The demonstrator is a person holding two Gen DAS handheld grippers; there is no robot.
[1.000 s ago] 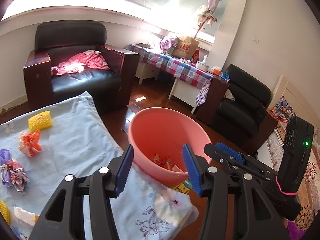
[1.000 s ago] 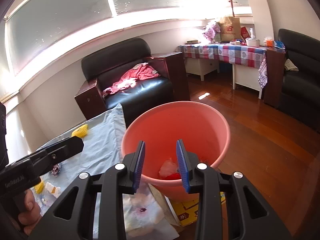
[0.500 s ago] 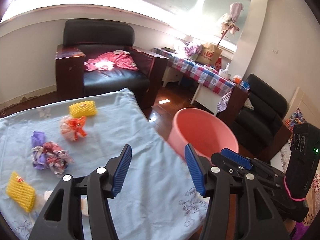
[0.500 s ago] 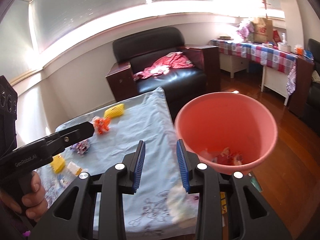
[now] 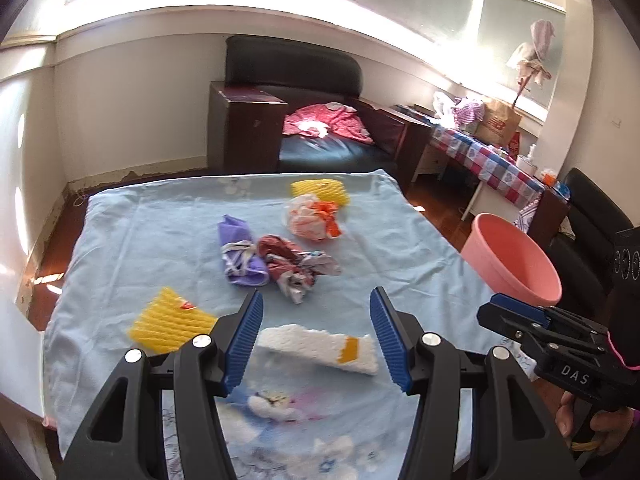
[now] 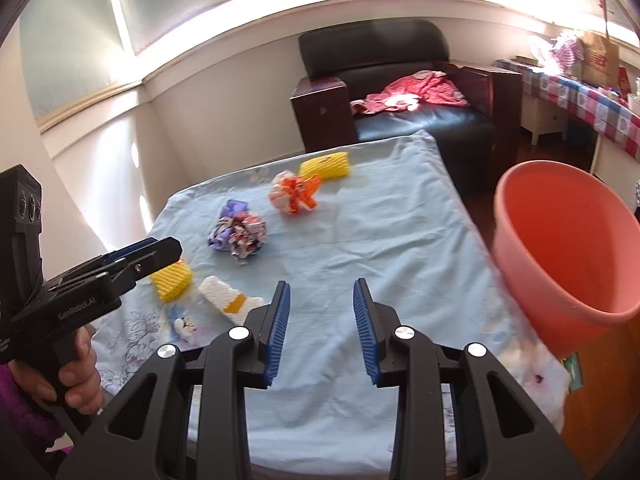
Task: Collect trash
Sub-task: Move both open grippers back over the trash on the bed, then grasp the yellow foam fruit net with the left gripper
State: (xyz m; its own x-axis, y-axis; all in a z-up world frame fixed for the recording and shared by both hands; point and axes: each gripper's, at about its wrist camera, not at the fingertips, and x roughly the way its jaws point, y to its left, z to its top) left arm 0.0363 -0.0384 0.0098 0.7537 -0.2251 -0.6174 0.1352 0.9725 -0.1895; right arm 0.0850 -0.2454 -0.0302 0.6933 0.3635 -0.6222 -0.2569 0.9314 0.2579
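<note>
Both grippers have swung away from the pink bucket (image 5: 516,264) to the blue sheet (image 5: 160,232). In the left wrist view, the left gripper (image 5: 316,336), spread and empty, hangs over a white foam piece (image 5: 316,346), with five more scraps left. In the right wrist view, the right gripper (image 6: 320,332) is a little apart, holding nothing, and the bucket sits beside the bed.

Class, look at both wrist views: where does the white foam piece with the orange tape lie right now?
The white foam piece lies on the blue cloth near its front edge, just ahead of the open left tongs, with a yellow foam net to its left.
</note>
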